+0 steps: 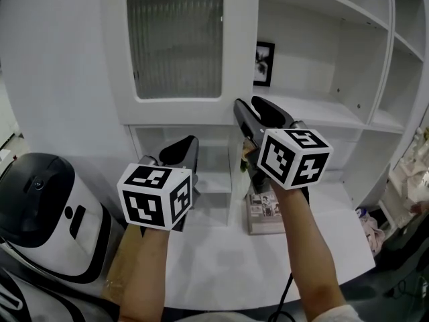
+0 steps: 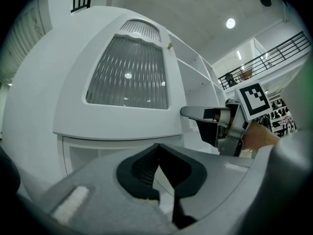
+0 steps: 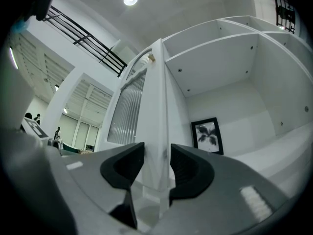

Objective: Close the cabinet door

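The white cabinet door (image 1: pixel 177 45) with the ribbed glass pane is standing open at the left end of the white shelving unit (image 1: pixel 335 113), its free edge turning towards the person. In the right gripper view the door is showing edge-on, with the glass on its left. The right gripper (image 1: pixel 248 106) is reaching to the door's lower right corner. Its jaws are spreading to either side of the free edge, one on each face, and no firm pinch is showing. The left gripper (image 1: pixel 188 143) is hanging lower and to the left, below the door's bottom edge. Its jaws are resting pressed together at the tips with nothing between them. Just right of the door, a black-framed picture (image 1: pixel 264 64) is leaning against the back wall of an open shelf compartment. A printed booklet (image 1: pixel 265 210) is lying on the white counter (image 1: pixel 221 267) near its back edge, under the right gripper. A white and black rounded appliance (image 1: pixel 47 213) is sitting beyond the counter's left edge.
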`<state>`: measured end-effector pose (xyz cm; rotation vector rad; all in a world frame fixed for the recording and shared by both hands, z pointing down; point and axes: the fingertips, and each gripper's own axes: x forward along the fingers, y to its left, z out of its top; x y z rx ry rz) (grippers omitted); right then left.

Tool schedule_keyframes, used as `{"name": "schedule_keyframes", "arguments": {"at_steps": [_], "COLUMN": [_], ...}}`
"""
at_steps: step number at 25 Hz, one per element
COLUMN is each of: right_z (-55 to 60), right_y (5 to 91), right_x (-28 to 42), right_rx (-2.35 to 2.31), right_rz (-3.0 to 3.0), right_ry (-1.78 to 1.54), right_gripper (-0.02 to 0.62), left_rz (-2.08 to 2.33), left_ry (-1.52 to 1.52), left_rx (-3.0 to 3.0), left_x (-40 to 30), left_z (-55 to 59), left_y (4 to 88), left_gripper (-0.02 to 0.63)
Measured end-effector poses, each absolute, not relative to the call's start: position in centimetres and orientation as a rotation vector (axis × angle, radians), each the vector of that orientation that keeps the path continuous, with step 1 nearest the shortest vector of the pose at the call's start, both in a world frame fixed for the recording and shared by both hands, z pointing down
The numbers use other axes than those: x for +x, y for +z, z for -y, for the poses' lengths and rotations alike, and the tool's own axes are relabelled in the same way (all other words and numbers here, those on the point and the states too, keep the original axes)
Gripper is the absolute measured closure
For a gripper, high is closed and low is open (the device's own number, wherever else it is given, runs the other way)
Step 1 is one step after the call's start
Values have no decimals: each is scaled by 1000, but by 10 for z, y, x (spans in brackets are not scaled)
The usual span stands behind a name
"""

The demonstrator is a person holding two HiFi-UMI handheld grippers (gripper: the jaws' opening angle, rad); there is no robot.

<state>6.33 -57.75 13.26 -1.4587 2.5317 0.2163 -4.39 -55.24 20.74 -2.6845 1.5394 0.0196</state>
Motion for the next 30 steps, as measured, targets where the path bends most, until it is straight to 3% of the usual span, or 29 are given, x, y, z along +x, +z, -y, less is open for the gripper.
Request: {"name": "schedule_keyframes", "arguments": {"at_steps": [20, 30], "right_z": [582, 562], "right_y": [133, 138], "right_x": [66, 62], "right_rx": [-1537, -1648], "right_rz": [-2505, -2469], "right_ry": [192, 197], "right_gripper": [428, 494], "left_rz": [-1550, -1555], "left_ry": [5, -5], "left_rx": [-2672, -2672], "left_x": [-59, -88], "left_z": [542, 524], "left_y": [205, 200], "left_gripper": [609, 609]}}
